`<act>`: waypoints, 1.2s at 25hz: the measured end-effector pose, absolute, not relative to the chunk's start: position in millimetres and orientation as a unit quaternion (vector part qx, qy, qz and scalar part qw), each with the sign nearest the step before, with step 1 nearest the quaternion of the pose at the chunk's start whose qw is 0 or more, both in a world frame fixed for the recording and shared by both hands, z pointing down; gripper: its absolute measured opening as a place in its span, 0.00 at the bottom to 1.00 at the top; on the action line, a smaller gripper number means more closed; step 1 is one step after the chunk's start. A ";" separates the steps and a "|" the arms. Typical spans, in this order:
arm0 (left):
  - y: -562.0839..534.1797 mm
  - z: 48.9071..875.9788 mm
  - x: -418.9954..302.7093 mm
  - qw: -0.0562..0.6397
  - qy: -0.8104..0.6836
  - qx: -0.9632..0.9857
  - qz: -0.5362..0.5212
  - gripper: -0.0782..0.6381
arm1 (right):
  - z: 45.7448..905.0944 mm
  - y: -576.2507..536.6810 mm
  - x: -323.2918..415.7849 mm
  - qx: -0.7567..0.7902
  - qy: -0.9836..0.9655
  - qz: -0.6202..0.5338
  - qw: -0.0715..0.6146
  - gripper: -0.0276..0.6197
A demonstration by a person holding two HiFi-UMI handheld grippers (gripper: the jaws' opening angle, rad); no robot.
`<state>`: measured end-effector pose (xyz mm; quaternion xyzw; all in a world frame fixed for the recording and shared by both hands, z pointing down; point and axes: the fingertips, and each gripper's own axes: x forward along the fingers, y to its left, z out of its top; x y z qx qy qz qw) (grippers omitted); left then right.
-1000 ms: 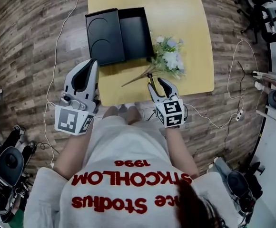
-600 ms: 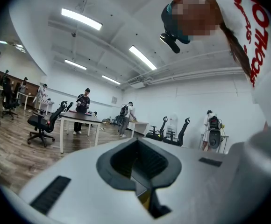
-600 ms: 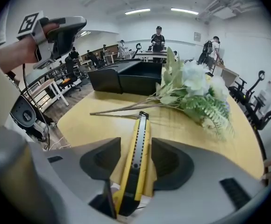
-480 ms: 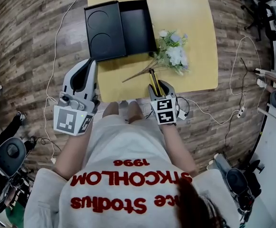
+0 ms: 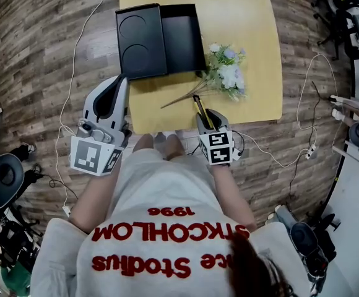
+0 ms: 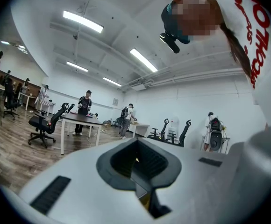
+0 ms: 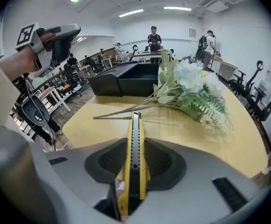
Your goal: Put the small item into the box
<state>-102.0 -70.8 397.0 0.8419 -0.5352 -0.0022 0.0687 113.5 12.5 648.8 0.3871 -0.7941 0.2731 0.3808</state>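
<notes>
A yellow utility knife [image 5: 197,106] stands between the jaws of my right gripper [image 5: 205,117] over the front edge of the yellow table [image 5: 247,17]. The jaws are closing and their pads [image 7: 156,164] lie against the knife [image 7: 134,143], whose tip points toward the bouquet. The open black box [image 5: 182,37] sits at the table's far left, with its lid [image 5: 140,41] beside it on the left. My left gripper [image 5: 119,83] hangs off the table's left front corner, shut and holding nothing.
A bouquet of white and pale flowers [image 5: 226,73] lies between the knife and the box, its stems [image 5: 182,96] running toward the front left. Cables trail over the wood floor on both sides. Office chairs and people stand far off in the room.
The right gripper slid forward around the knife and its jaws drew in on it. The left gripper has stayed where it was.
</notes>
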 end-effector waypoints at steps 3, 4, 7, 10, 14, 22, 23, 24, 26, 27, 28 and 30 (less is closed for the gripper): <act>-69.6 392.4 -104.5 0.064 -0.538 0.841 -0.004 0.12 | 635.7 4.8 111.7 0.396 -0.803 0.264 0.359 0.22; -69.2 390.8 -105.3 0.063 -0.538 0.840 -0.005 0.12 | 629.5 0.7 110.6 0.400 -0.806 0.259 0.350 0.22; -68.3 385.1 -107.3 0.056 -0.541 0.839 -0.008 0.12 | 608.2 -13.0 106.3 0.410 -0.819 0.243 0.319 0.22; -70.8 377.7 -108.8 0.046 -0.545 0.837 -0.012 0.12 | 585.0 -29.9 101.7 0.419 -0.832 0.228 0.284 0.22; -73.0 365.2 -109.6 0.034 -0.550 0.834 -0.018 0.12 | 551.0 -49.9 96.8 0.426 -0.845 0.223 0.232 0.22; -74.9 343.9 -110.3 0.014 -0.564 0.825 -0.026 0.12 | 464.5 -90.3 95.9 0.443 -0.870 0.178 0.128 0.22; -76.9 340.2 -109.8 0.010 -0.565 0.824 -0.026 0.12 | 453.0 -95.8 96.3 0.444 -0.872 0.170 0.116 0.22; -78.4 336.9 -110.0 0.006 -0.566 0.824 -0.027 0.12 | 442.1 -100.3 96.2 0.445 -0.875 0.162 0.104 0.22; -80.7 331.3 -112.2 0.000 -0.569 0.822 -0.031 0.12 | 421.6 -107.4 94.7 0.447 -0.878 0.149 0.081 0.22; -82.5 328.1 -113.4 -0.003 -0.570 0.821 -0.033 0.12 | 411.3 -111.1 94.1 0.449 -0.879 0.144 0.070 0.22; -84.9 324.3 -114.1 -0.005 -0.572 0.820 -0.033 0.12 | 400.4 -115.4 94.2 0.450 -0.880 0.139 0.060 0.22; -90.4 315.9 -113.7 -0.006 -0.575 0.817 -0.032 0.12 | 377.1 -124.1 96.6 0.453 -0.881 0.128 0.039 0.22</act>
